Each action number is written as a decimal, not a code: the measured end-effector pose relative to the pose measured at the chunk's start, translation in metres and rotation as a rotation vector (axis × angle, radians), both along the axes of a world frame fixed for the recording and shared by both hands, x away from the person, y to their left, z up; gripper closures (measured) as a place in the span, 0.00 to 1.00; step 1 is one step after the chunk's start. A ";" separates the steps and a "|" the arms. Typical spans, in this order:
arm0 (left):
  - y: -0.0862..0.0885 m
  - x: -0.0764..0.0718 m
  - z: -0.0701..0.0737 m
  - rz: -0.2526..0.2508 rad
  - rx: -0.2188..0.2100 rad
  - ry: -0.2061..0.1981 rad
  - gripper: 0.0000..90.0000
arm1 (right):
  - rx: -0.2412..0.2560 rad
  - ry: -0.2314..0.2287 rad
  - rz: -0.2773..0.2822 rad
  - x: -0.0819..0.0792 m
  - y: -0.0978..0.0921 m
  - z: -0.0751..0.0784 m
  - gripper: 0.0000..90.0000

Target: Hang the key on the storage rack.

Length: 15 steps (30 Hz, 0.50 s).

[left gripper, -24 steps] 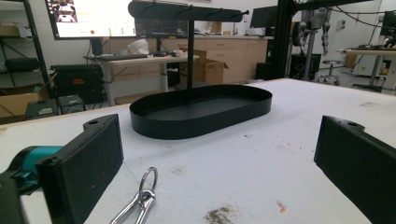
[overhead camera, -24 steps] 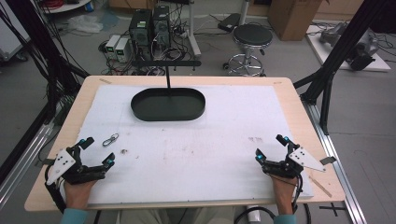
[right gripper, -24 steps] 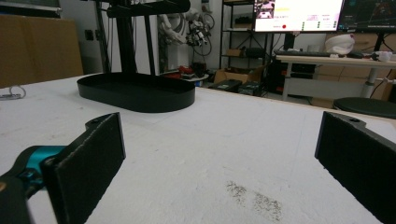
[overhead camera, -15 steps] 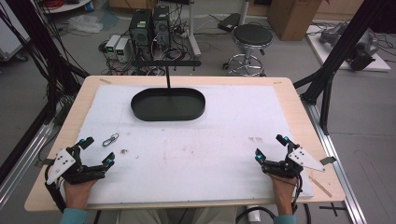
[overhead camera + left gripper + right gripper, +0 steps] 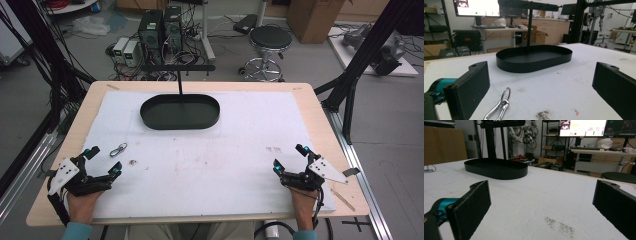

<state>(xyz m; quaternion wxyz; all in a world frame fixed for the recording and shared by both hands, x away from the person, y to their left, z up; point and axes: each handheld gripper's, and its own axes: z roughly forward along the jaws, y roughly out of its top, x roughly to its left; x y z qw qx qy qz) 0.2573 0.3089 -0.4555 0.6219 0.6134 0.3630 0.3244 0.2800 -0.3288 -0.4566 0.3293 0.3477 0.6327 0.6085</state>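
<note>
Nothing has shifted since the earlier frames: both grippers sit just where they were, parked at the near edge of the tabletop [image 5: 320, 107]. Over on the left, the left gripper [image 5: 102, 162] rests on the white mat [image 5: 210, 165] with its jaws spread wide, a hand [image 5: 82, 205] wrapped around it from below. Just ahead of it lies a small silver carabiner clip [image 5: 118, 149]; in the left gripper view that clip [image 5: 499, 106] sits between the open jaws, close to the left one, touching neither. On the far side, the right gripper [image 5: 290, 159] is held low over the mat, jaws also wide apart and gripping nothing, well clear of everything else. Up the middle, toward the far edge, stands a black oval tray [image 5: 180, 112] with a thin upright post [image 5: 180, 82] carrying a crossbar. Faint dirty smudges [image 5: 559, 226] mark the mat near the right gripper.
</note>
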 end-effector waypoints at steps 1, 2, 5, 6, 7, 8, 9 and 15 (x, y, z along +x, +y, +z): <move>0.000 0.001 0.001 0.001 0.003 0.011 0.02 | 0.004 0.003 -0.002 0.000 0.000 0.000 0.01; 0.002 0.002 0.002 -0.005 0.007 0.022 0.02 | 0.003 0.002 -0.002 0.000 0.000 0.000 0.01; 0.004 0.004 0.008 -0.011 0.018 0.035 0.02 | 0.004 0.003 -0.002 0.000 0.000 0.000 0.01; 0.005 0.006 0.011 -0.014 0.022 0.043 0.02 | 0.002 0.001 -0.003 0.000 0.000 0.000 0.01; 0.006 0.007 0.013 -0.015 0.025 0.050 0.02 | 0.002 0.001 -0.003 0.000 0.000 0.000 0.01; 0.007 0.009 0.016 -0.024 0.036 0.063 0.02 | 0.002 0.001 -0.003 0.000 0.000 0.000 0.01; 0.008 0.011 0.018 -0.036 0.040 0.083 0.02 | 0.002 0.001 -0.003 0.000 0.000 0.000 0.01; 0.013 0.022 0.036 -0.090 0.067 0.166 0.02 | 0.001 0.005 -0.002 0.001 0.000 0.000 0.01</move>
